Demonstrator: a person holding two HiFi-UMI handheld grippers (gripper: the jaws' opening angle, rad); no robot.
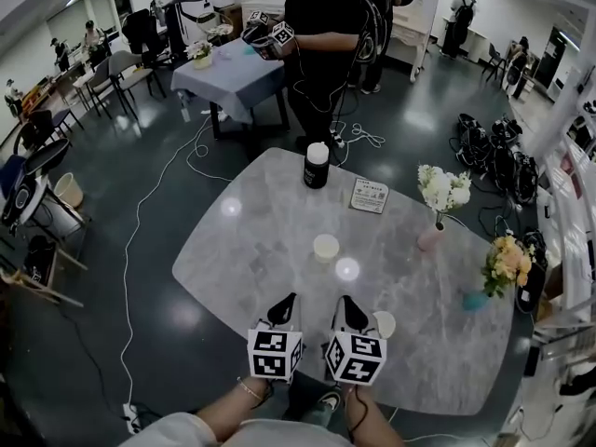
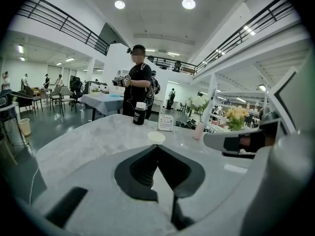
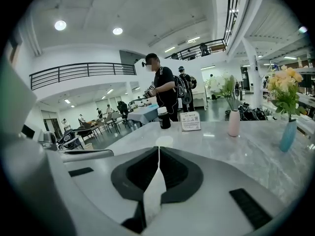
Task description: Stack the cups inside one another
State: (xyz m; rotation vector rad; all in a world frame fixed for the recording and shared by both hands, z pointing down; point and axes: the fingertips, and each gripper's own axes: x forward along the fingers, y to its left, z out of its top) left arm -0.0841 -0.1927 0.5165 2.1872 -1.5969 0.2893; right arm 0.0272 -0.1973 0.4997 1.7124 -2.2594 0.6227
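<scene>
You held the left tongs (image 1: 290,298) low over the near edge of the marble table (image 1: 242,250). Their jaws were closed tip to tip with nothing between them. The right tongs (image 1: 344,300) sat just beside them, level with them. Those jaws were pressed together too and gripped nothing.

A cream cup (image 1: 326,247) stood upright on the table straight ahead of both pairs of tongs, apart from the tips. It was slightly nearer the right pair's line. A second cup (image 1: 384,324) stood just beside the right tongs, on their outer side, close to the table's near edge.

Beyond the first cup, a black bottle (image 1: 317,166) with a white cap stood at the far edge, with a small printed card (image 1: 370,196) to its right. Further right of your right tongs stood a pink vase (image 1: 430,237) of white flowers and a teal vase (image 1: 476,301) of yellow ones. A person (image 1: 321,45) stood past the table, facing it.
</scene>
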